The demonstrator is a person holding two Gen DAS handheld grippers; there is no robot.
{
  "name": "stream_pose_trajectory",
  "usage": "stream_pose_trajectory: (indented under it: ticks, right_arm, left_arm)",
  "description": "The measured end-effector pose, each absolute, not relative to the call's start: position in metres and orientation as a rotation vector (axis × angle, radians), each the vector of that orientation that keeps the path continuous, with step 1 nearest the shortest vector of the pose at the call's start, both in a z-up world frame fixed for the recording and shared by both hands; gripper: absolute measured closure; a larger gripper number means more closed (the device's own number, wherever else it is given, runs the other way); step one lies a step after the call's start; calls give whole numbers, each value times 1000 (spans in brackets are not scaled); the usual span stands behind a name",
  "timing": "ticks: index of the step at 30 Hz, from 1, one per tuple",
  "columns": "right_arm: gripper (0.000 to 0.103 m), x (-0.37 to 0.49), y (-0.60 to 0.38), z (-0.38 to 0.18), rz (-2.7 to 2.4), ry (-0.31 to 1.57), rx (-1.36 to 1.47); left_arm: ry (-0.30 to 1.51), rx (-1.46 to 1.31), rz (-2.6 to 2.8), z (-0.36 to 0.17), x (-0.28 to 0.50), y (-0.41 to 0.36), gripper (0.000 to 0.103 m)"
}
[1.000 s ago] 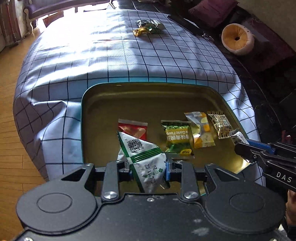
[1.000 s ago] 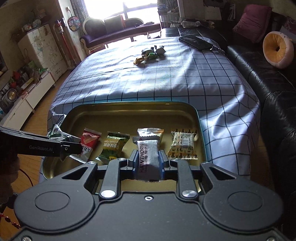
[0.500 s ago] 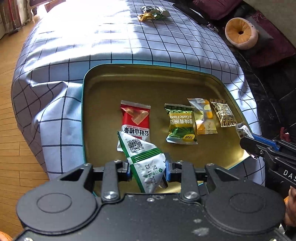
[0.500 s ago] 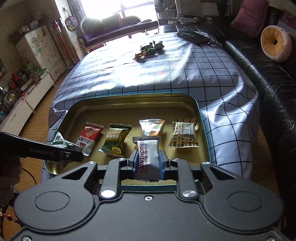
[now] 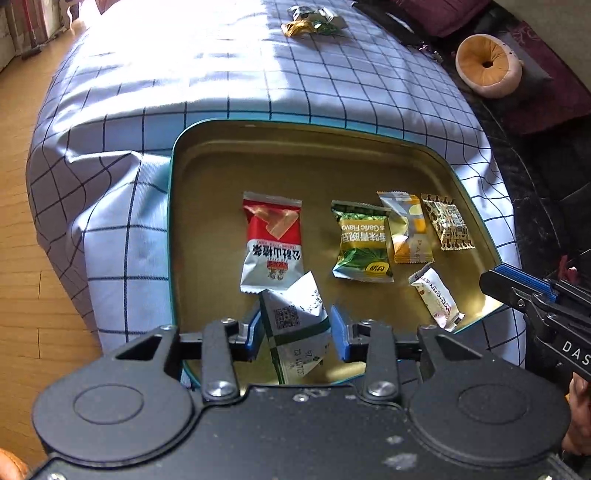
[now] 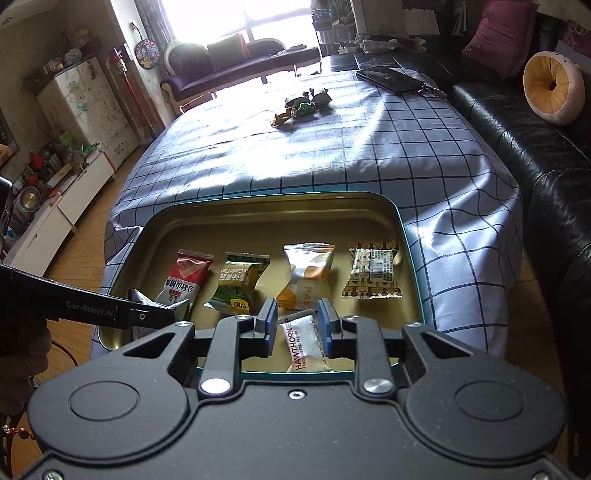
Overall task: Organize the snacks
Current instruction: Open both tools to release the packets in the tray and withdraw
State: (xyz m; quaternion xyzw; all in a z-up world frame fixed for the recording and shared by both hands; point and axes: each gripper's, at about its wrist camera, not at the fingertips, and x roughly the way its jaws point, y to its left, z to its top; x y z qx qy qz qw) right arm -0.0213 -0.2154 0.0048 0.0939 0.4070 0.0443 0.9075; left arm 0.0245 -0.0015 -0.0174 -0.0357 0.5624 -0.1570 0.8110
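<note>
A gold tray with a teal rim [image 5: 295, 123] [image 6: 280, 197] lies on the checked cloth. In it, in a row, are a red-white packet [image 5: 273, 243] [image 6: 184, 280], a green packet [image 5: 362, 243] [image 6: 236, 284], an orange-silver packet [image 5: 406, 229] [image 6: 306, 273] and a brown patterned packet [image 5: 448, 225] [image 6: 373, 273]. My left gripper [image 5: 297, 332] [image 6: 162, 315] is opening; the white-green packet [image 5: 295, 332] [image 6: 177, 306] sits loose between its pads. My right gripper [image 6: 295, 325] [image 5: 509, 288] is opening too, and the white hawthorn bar [image 6: 304, 347] [image 5: 436, 295] lies on the tray floor between its pads.
Several wrapped candies [image 5: 310, 22] [image 6: 299, 105] lie far off on the cloth, with a phone [image 6: 395, 79] beyond them. A black sofa [image 6: 535, 129] with a round cushion [image 5: 487, 64] [image 6: 552, 88] runs along the right. Wooden floor is on the left.
Both grippers' jaws have widened and let go of their packets. The hawthorn bar now rests on the tray floor. The left wrist view has tipped further down over the tray.
</note>
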Motion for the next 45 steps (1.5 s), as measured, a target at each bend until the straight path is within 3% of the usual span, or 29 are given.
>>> stream_pose_trajectory:
  ticks: [9, 22, 37, 45]
  right_arm:
    - [69, -20, -216, 2, 89, 852, 188]
    - [69, -5, -226, -10, 73, 943, 215]
    - [69, 49, -233, -4, 75, 1034, 165]
    - [69, 83, -227, -1, 82, 976, 127]
  left_arm:
    - [1149, -116, -349, 9, 16, 6, 66]
    - [946, 180, -160, 4, 19, -6, 65]
    - [1081, 149, -156, -6, 81, -4, 64]
    - [956, 136, -119, 1, 127, -21, 64]
